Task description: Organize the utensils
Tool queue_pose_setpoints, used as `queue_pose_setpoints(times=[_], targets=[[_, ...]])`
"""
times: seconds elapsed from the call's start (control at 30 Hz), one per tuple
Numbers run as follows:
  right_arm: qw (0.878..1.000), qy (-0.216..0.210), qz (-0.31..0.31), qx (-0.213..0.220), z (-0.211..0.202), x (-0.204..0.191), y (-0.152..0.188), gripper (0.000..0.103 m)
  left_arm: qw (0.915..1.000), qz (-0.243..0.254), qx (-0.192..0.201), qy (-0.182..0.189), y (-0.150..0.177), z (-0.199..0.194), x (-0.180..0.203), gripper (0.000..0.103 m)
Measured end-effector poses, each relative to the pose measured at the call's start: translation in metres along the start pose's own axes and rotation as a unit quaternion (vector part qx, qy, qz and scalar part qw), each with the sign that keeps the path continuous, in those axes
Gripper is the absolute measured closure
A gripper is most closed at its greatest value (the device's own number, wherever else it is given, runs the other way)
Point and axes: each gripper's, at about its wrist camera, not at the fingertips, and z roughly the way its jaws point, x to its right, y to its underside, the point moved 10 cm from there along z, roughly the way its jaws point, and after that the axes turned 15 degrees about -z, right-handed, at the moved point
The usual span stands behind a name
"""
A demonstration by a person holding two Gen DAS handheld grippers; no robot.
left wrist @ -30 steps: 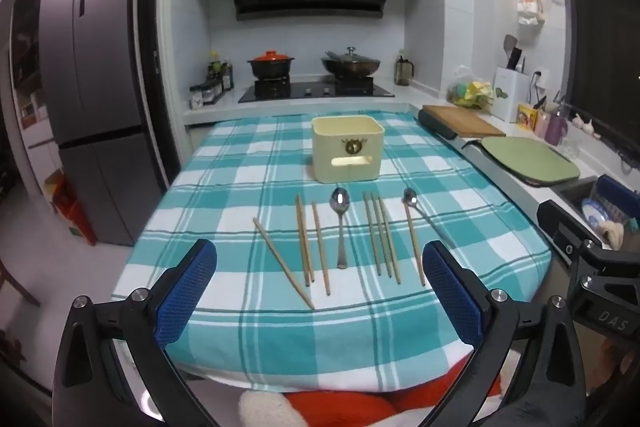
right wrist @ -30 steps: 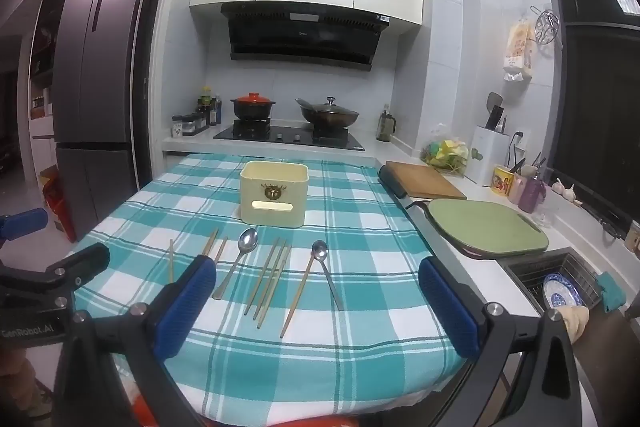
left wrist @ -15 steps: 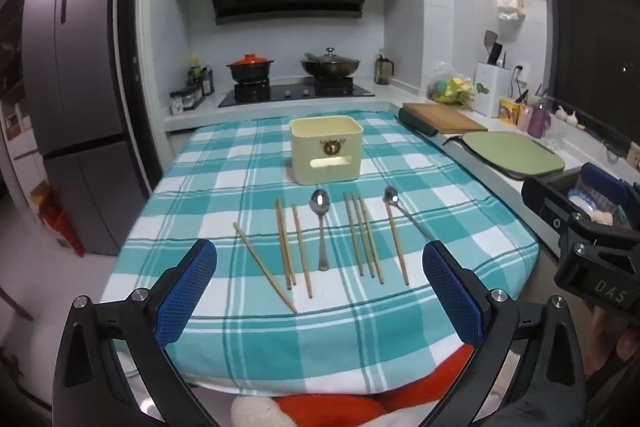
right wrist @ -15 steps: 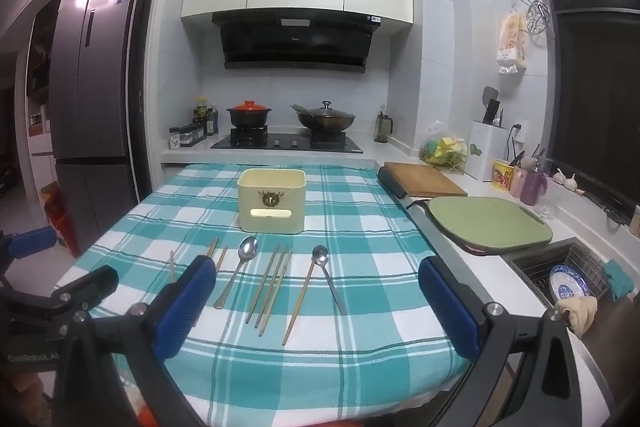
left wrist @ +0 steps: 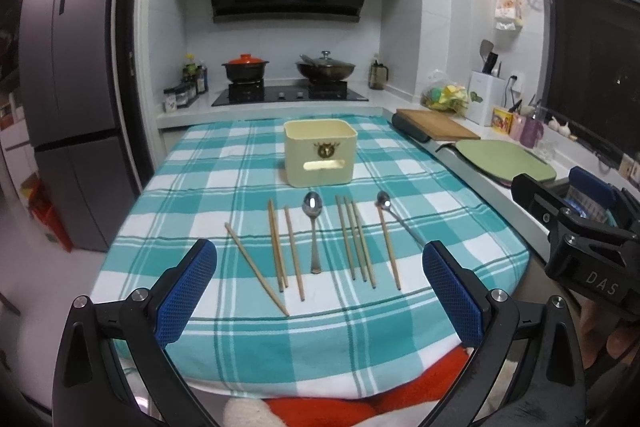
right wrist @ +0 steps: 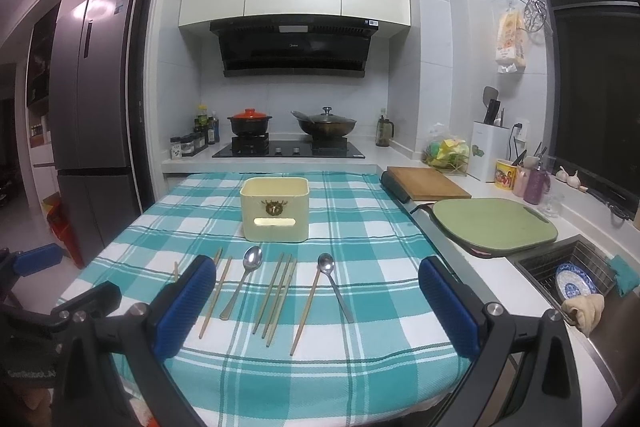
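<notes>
Left wrist view showed the left gripper [left wrist: 320, 287] held wide apart with nothing between its blue pads, hanging above the near edge of the checked tablecloth [left wrist: 200, 167]. Compared with a second before, that view had risen and levelled a little: more of the range hood and cupboards came into sight and the row of utensils sat lower in the picture, though nothing on the cloth had moved. The right gripper [right wrist: 316, 301] was likewise spread open and empty, and its view too had lifted slightly while the table contents stayed put.

The cream holder box [left wrist: 320, 153] stood upright near the middle of the table, beyond the utensils. In front of it lay the wooden chopsticks [left wrist: 276, 245] in loose groups, one of them slanted at the left, with a large spoon [left wrist: 313, 227] between two groups and a slimmer spoon [left wrist: 394, 217] angled at the right end, just beside a single chopstick.

The change looked like settling into a starting pose rather than progress: no piece had been lifted and, from these views, the box could not be seen to hold anything. The task appeared to be at its very beginning, with a first reach toward the row as the likely next need.
</notes>
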Motion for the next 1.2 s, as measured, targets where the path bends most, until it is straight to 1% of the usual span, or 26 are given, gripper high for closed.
queue_pose_setpoints(times=[0.17, 0.3, 0.37, 0.47, 0.63, 0.7, 0.77, 0.83, 0.87, 0.93, 0.97, 1.07, 1.2], targets=[[1.0, -0.001, 0.002, -0.002, 0.005, -0.002, 0.0, 0.0, 0.9998, -0.019, 0.005, -0.003, -0.004, 0.005, -0.006, 0.001], [1.0, -0.005, -0.001, -0.007, 0.012, -0.005, 0.001, 0.0, 0.9996, -0.028, -0.002, 0.009, -0.004, 0.009, -0.005, 0.001], [1.0, -0.006, -0.002, -0.009, 0.016, -0.006, 0.002, 0.0, 0.9997, -0.022, -0.009, 0.008, -0.003, 0.013, -0.005, 0.001], [1.0, -0.009, -0.003, -0.012, 0.023, -0.009, 0.001, 0.0, 0.9997, -0.01, -0.015, 0.015, -0.001, 0.017, -0.003, 0.001], [1.0, -0.007, -0.006, -0.007, 0.031, -0.011, -0.003, 0.0, 0.9999, 0.003, -0.013, 0.005, -0.003, 0.026, -0.007, 0.0], [1.0, -0.008, -0.008, -0.006, 0.035, -0.011, -0.004, 0.0, 0.9998, 0.0, -0.018, 0.006, -0.003, 0.034, -0.008, 0.0], [1.0, -0.01, -0.005, -0.003, 0.039, -0.009, -0.003, 0.0, 0.9992, -0.011, -0.03, 0.023, 0.0, 0.043, -0.009, 0.0], [1.0, -0.022, 0.007, 0.009, 0.043, -0.007, -0.001, 0.0, 0.9984, -0.018, -0.039, 0.038, 0.005, 0.053, -0.007, 0.0], [0.999, -0.031, 0.015, 0.015, 0.046, -0.006, 0.0, 0.0, 0.9981, -0.016, -0.046, 0.038, 0.007, 0.06, -0.006, 0.0], [0.999, -0.036, 0.018, 0.015, 0.054, -0.004, 0.002, 0.0, 0.9976, -0.01, -0.055, 0.04, 0.008, 0.071, -0.004, 0.0], [0.999, -0.035, 0.015, 0.013, 0.059, -0.002, 0.002, 0.0, 0.9976, -0.009, -0.055, 0.042, 0.007, 0.077, -0.003, 0.0], [1.0, -0.028, 0.005, 0.008, 0.076, 0.001, 0.002, 0.0, 0.9981, -0.011, -0.052, 0.031, 0.0, 0.096, -0.008, 0.0], [0.999, -0.04, 0.017, -0.001, 0.101, 0.005, 0.004, 0.0, 0.9981, -0.013, -0.052, 0.03, -0.007, 0.12, -0.011, 0.0]])
